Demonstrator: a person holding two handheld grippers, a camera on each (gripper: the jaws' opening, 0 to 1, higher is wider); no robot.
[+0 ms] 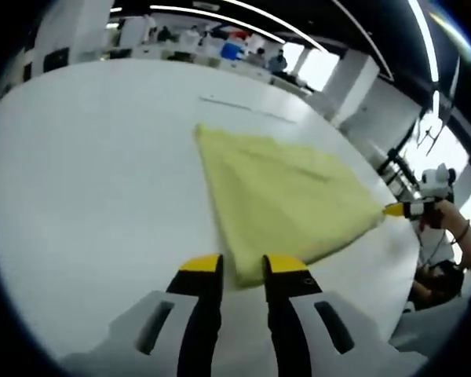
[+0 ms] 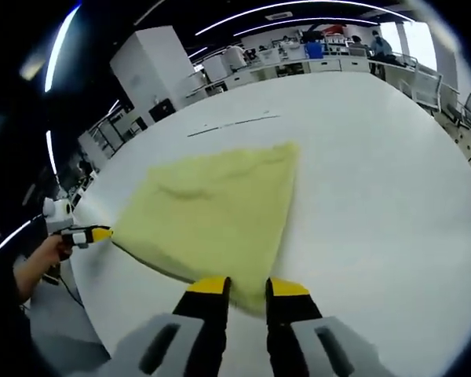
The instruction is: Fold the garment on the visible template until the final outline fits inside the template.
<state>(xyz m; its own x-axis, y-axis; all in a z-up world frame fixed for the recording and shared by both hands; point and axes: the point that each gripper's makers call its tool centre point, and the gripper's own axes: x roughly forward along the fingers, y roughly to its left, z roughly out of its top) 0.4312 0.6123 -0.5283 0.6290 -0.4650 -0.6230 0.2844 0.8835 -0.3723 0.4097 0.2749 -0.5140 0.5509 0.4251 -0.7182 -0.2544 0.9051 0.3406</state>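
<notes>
Material: yellow garment, soft, light, limp; probably sags when lifted.
Hold: corners, just ahead of each tong.
Left gripper: open, empty.
Right gripper: open, empty.

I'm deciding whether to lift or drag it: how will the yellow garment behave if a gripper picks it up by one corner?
The yellow garment will probably droop: it lies flat and soft-edged on the white table. It looks thick and fleecy, so it may drag rather than slide. The left gripper stands at its near corner.
</notes>
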